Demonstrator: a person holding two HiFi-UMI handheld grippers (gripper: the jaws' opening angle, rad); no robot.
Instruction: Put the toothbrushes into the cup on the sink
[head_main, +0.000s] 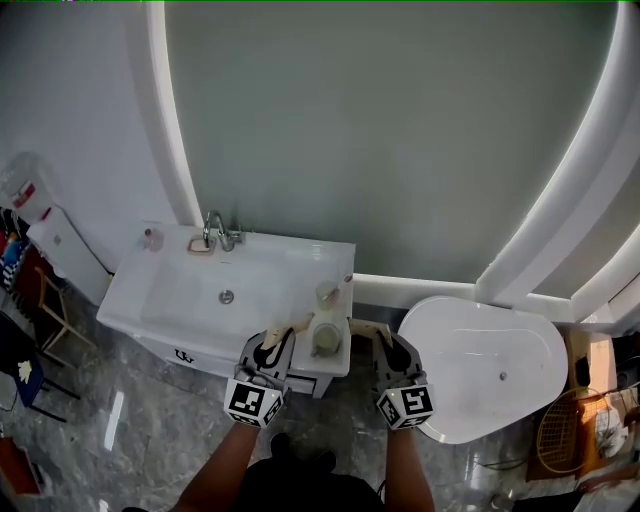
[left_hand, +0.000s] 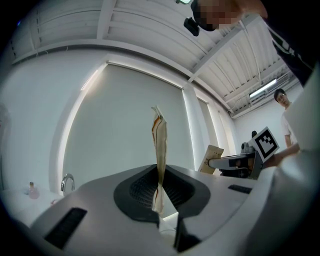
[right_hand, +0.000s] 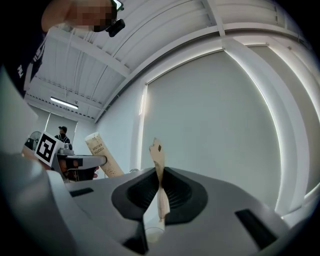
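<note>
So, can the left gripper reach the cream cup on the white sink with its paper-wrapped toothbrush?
Probably yes: the left gripper, shut on the paper-wrapped toothbrush, is beside the cream cup on the white sink, nothing visibly between them.

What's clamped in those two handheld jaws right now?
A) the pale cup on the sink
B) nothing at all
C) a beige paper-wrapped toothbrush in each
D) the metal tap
C: a beige paper-wrapped toothbrush stands pinched in the left gripper, and a second toothbrush in the right gripper.
</note>
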